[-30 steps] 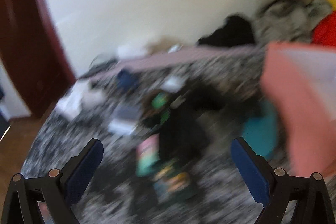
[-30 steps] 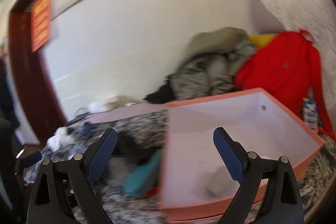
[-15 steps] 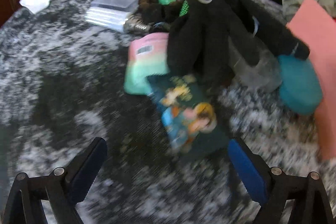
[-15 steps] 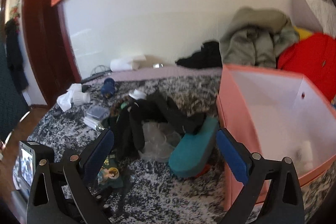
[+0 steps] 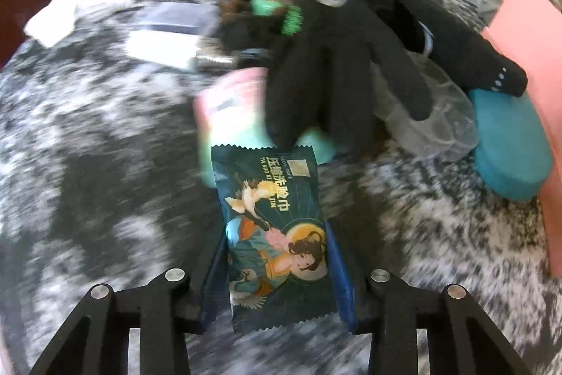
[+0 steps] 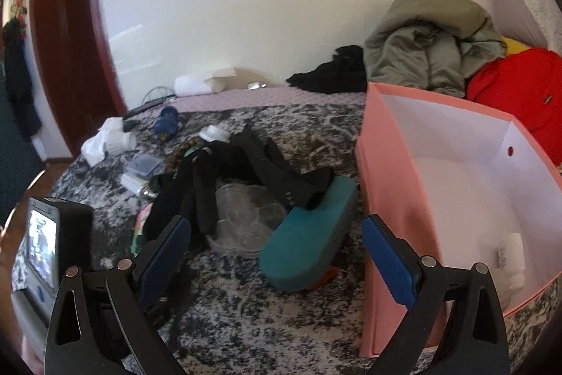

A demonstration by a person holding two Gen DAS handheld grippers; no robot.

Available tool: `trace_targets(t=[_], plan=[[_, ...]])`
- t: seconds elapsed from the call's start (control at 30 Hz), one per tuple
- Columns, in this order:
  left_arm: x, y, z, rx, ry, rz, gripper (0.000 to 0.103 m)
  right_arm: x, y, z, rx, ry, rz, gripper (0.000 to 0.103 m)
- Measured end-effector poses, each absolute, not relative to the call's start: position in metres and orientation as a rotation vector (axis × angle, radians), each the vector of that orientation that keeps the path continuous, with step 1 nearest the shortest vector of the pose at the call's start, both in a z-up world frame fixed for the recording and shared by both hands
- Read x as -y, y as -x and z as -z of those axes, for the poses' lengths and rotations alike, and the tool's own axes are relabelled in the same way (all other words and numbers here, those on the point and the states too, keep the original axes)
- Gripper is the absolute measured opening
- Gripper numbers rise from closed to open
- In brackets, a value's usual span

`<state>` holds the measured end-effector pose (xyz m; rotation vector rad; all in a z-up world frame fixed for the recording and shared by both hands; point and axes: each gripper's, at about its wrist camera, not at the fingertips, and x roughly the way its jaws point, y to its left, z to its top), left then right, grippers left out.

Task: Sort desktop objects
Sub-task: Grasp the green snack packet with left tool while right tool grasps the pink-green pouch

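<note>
Foil packet point(image 5: 277, 234) sits between closing left gripper point(image 5: 277, 273) pads, near the pile; right gripper point(image 6: 277, 255) gapes empty beside the pink box point(image 6: 397, 199), likely its destination.

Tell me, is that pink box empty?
Not empty. The pink box stands open-topped, with a small white container resting in its corner.

A lived-in home room: crumpled grey-green padded jacket point(image 6: 428, 37) heaped against the white wall, dark red wooden door point(image 6: 66, 41), mottled grey-and-white patterned bedspread point(image 6: 246, 304).

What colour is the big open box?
Pink outside, white inside; the box shows best in the right wrist view.
</note>
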<state>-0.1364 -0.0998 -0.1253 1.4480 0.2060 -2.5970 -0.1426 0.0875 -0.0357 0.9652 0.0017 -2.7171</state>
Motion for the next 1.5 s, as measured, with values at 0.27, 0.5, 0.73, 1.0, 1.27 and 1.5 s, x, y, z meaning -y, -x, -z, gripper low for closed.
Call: trace_targets(t=[0.27,0.5,0.73,1.0,1.27,1.5], plan=[[0.170,0.077,0.092,-0.222,-1.317,2.556,0.044,-0.029,0.132,0.066,-0.029,-1.105,2.450,0.100],[0.211,0.049,0.087,-0.305,-1.287,2.544,0.045,0.032,0.139,0.116,-0.044,-1.317,2.272,0.099],[0.215,0.055,0.085,-0.305,-1.290,2.565,0.045,0.067,0.178,0.150,-0.222,-1.304,2.453,0.103],[0.213,0.063,0.080,-0.286,-1.280,2.575,0.045,0.081,0.220,0.147,-0.191,-1.252,2.453,0.070],[0.194,0.059,0.074,-0.256,-1.270,2.601,0.045,0.073,0.167,0.136,-0.314,-1.344,2.311,0.062],[0.165,0.051,0.055,-0.234,-1.218,2.652,0.045,0.035,0.093,0.095,-0.310,-1.279,2.232,0.061]])
